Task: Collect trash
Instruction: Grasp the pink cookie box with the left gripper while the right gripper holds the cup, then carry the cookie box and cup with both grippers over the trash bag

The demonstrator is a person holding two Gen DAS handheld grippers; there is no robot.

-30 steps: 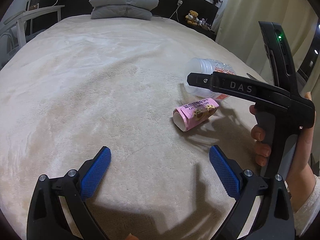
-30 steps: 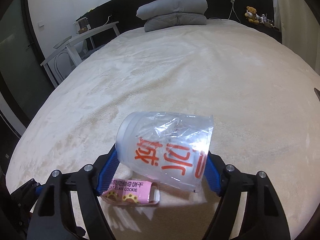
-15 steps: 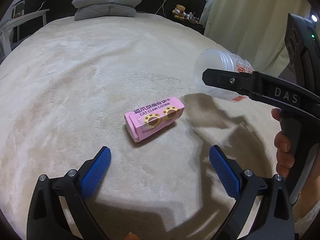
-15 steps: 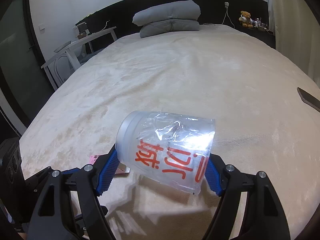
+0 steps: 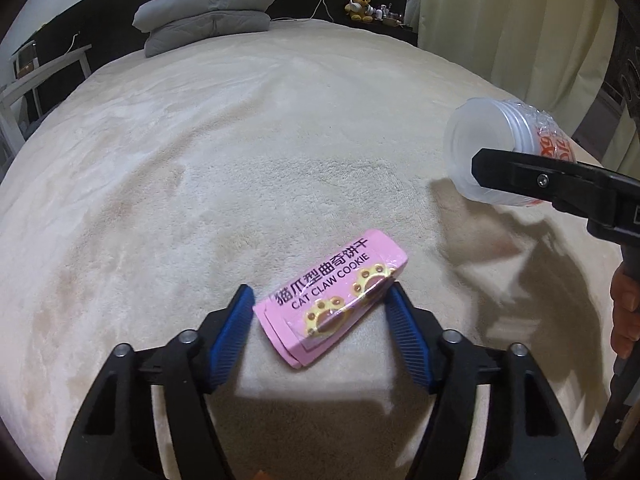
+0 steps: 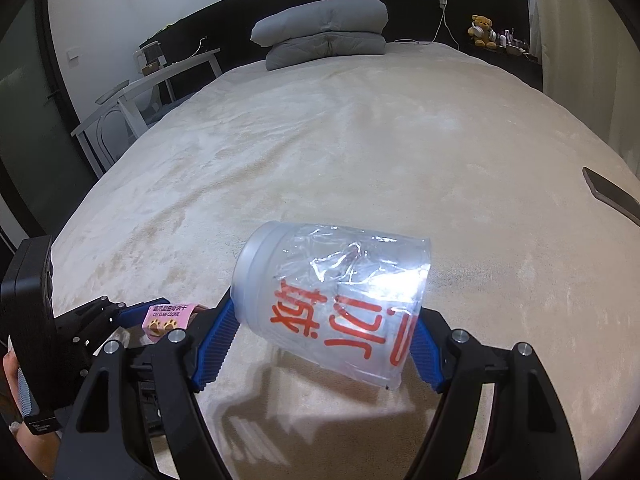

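Note:
A pink cat claw cookie box (image 5: 332,300) lies slanted on the beige bed cover (image 5: 240,140). My left gripper (image 5: 320,291) is closing on the box, its blue pads (image 5: 404,332) meeting the two long sides. In the right wrist view the same box (image 6: 168,316) shows low at the left, between the left gripper's pads. My right gripper (image 6: 325,312) is shut on a clear plastic cup (image 6: 332,280) with red lettering, held on its side above the bed. That cup (image 5: 480,148) also hangs at the right edge of the left wrist view.
Two grey pillows (image 6: 324,28) are stacked at the head of the bed. A dark phone (image 6: 608,196) lies near the right edge. A white table (image 6: 160,76) stands left of the bed, and curtains (image 5: 500,20) hang to the right. A teddy bear (image 6: 482,30) sits on the far shelf.
My left gripper has moved up to the pink box and narrowed from wide open onto its sides. The right gripper has carried the cup up and off to the right.

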